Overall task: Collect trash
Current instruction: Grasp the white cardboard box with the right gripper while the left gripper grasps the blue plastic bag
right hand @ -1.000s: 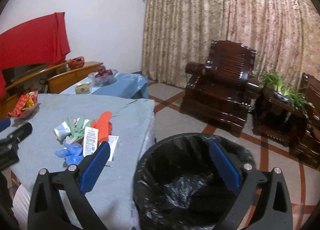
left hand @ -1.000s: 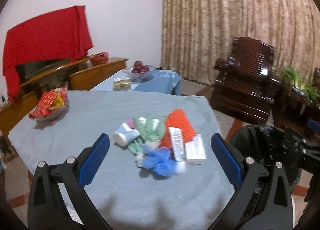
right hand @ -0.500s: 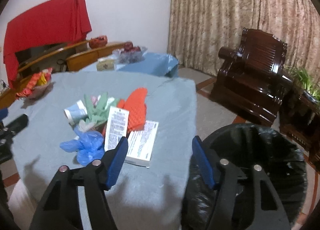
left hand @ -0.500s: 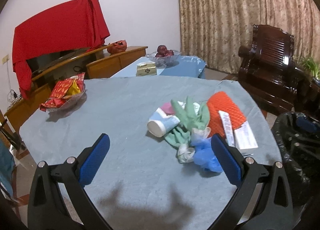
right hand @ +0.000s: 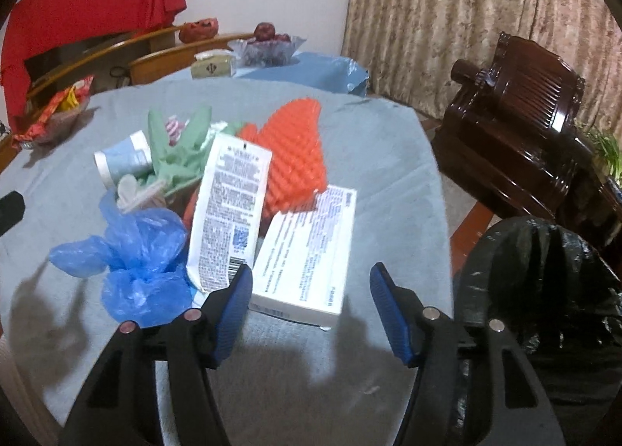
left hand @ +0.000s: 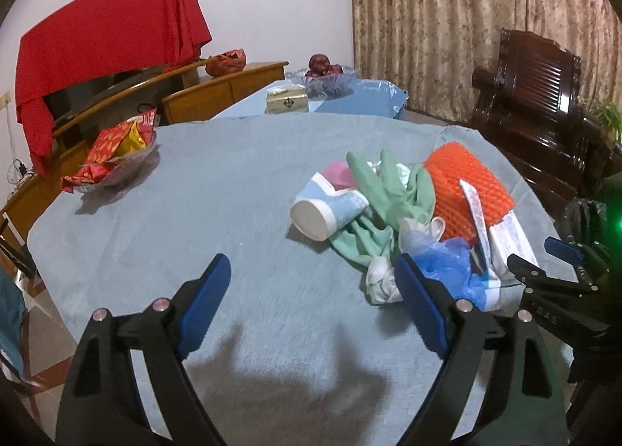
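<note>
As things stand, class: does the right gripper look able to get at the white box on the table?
Probably yes. The right gripper is open and empty, its jaws having just been closing, and the white box lies straight ahead with its near end uncovered. Only the printed packet beside it crowds one side.

Your left gripper [left hand: 313, 306] points forward and down, jaws wide apart and just been closing a bit, nothing between the pads. Your right gripper [right hand: 311, 308] is pitched down too, jaws at a middling gap after closing in, pads bare, nothing gripped. In the left wrist view your right gripper [left hand: 544, 257] shows at 3 o'clock, tips pointing toward 9. No hands or sleeves visible.
</note>
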`<action>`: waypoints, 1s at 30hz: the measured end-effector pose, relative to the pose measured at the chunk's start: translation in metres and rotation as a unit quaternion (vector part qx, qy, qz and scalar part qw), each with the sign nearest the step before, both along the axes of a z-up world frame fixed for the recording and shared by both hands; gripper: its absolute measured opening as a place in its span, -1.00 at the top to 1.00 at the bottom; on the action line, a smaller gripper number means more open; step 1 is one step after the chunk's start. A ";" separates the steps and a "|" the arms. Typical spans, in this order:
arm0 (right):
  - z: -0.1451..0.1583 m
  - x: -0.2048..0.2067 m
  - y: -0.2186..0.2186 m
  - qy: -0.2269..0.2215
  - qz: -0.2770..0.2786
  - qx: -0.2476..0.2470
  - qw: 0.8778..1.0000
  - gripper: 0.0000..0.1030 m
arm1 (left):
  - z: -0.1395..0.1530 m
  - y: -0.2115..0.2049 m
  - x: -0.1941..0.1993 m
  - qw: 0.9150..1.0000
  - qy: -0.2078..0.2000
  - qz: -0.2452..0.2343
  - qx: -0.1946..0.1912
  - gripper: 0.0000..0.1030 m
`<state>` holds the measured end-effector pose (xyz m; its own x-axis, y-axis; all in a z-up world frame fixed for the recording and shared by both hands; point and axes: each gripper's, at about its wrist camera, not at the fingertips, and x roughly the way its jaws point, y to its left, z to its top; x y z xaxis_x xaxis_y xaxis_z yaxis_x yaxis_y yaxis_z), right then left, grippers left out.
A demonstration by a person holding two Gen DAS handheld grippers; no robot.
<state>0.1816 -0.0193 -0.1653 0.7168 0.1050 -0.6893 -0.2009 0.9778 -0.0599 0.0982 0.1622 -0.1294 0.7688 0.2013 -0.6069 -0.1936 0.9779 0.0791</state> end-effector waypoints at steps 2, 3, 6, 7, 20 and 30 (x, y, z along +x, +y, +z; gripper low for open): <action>-0.002 0.003 0.001 -0.001 -0.002 -0.002 1.000 -0.36 | -0.003 0.000 0.003 1.000 0.004 0.000 -0.004 -0.63; -0.003 0.005 0.001 -0.002 -0.003 -0.002 1.000 -0.41 | -0.005 0.000 0.005 1.000 0.006 -0.001 -0.006 -0.63; -0.007 0.011 0.002 0.016 0.004 0.000 1.000 -0.44 | -0.009 -0.001 0.011 1.000 0.010 -0.004 -0.008 -0.64; -0.007 0.010 0.001 0.016 0.004 0.004 1.000 -0.44 | -0.010 -0.002 0.012 1.000 0.012 -0.006 -0.008 -0.64; -0.012 0.022 -0.007 0.015 -0.008 -0.020 1.000 -0.42 | -0.017 -0.015 0.017 0.999 0.022 -0.022 -0.015 -0.72; -0.012 0.026 -0.012 0.032 -0.003 0.008 0.999 -0.05 | -0.017 -0.023 0.012 0.999 0.016 -0.039 -0.021 -0.72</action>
<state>0.2076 -0.0310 -0.1773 0.6721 0.1125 -0.7319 -0.1976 0.9798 -0.0309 0.1105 0.1396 -0.1462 0.7612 0.1153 -0.6382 -0.1147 0.9925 0.0425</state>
